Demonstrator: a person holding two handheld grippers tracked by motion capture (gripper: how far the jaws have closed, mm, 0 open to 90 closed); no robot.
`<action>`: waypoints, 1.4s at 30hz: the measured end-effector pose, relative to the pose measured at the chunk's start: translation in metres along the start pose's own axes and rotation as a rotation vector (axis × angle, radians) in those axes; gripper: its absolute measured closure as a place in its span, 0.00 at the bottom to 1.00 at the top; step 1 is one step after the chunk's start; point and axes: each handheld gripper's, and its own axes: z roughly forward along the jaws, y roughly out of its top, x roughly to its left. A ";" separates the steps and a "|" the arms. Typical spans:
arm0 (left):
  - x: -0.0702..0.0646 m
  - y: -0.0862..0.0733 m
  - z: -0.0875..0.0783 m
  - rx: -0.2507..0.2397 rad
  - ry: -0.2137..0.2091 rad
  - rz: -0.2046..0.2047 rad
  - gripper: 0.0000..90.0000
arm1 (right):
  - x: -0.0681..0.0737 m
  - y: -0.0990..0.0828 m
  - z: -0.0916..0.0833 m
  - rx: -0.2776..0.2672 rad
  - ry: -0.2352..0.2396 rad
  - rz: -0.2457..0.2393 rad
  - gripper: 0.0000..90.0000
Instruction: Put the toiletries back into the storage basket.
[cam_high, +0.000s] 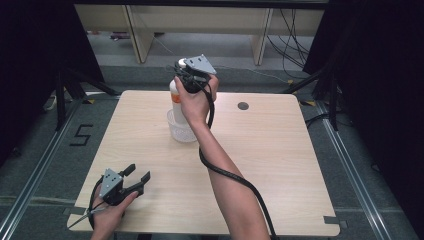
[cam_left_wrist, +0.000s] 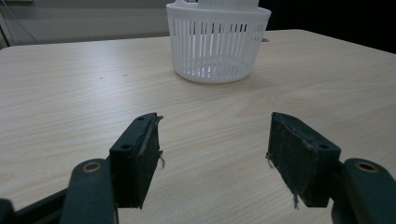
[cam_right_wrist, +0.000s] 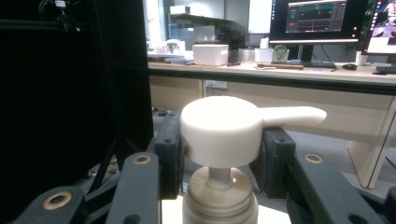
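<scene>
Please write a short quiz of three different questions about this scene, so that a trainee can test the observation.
1. True or false: the left gripper has its jaws apart over bare table, with nothing between them.
2. What stands between the jaws of the right gripper? A) a cup B) the pump head of a white bottle C) a spoon
3. Fill in: the bottle stands in a white slotted ____.

Key: 1 true; 2 B; 3 basket

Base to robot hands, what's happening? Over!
Right gripper shut on pump bottle, held above the white basket. Left gripper open, resting low on the table. Nothing in the way.
</scene>
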 end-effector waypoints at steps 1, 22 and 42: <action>0.000 0.000 0.000 -0.001 0.002 0.000 0.37 | 0.000 -0.001 0.001 -0.004 0.002 0.001 0.66; 0.000 0.000 -0.001 0.010 0.004 0.007 0.37 | 0.001 -0.019 0.002 0.044 -0.002 0.018 0.66; 0.000 0.000 -0.001 0.008 0.004 0.006 0.37 | 0.000 -0.040 0.007 0.080 0.000 0.005 0.66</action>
